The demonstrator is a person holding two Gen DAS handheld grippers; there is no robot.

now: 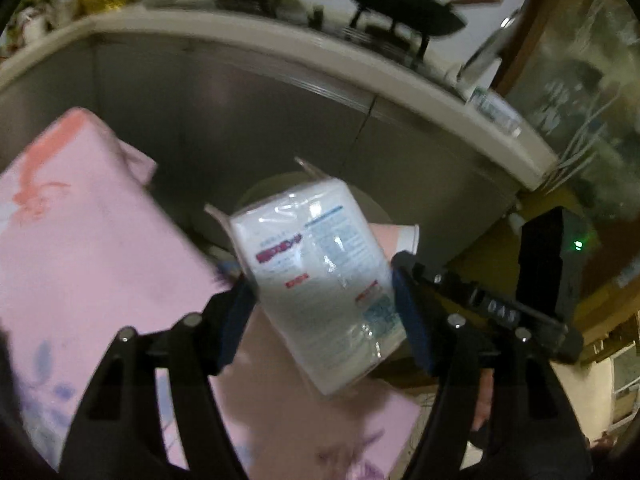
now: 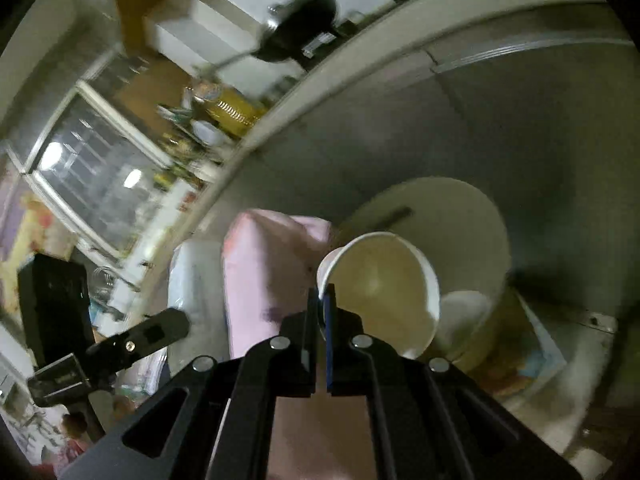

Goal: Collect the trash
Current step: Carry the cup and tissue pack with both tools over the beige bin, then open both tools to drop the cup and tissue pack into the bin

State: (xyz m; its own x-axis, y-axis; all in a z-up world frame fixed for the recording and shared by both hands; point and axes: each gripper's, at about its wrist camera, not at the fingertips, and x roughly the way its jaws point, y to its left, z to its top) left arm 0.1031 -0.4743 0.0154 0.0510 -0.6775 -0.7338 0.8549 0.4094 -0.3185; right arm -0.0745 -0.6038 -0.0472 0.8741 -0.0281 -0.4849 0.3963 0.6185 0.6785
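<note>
Between left fingers [image 1: 240,304], glossy white printed tissue pack [image 1: 320,280]

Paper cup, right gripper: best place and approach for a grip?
The rim wall. The paper cup lies tilted with its mouth facing the right gripper, so one finger goes inside, one outside, coming from the open end. That is the pinch shown now.

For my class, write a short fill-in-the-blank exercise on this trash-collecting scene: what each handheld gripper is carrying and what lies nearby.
1. The left gripper has a white plastic-wrapped ____ between its blue pads.
2. The right gripper is shut on the rim of a white paper ____.
3. Beside both grippers lies a cloth coloured ____.
4. Beyond the right gripper stands a round white ____ with an open top.

Missing words: packet; cup; pink; bin
</note>
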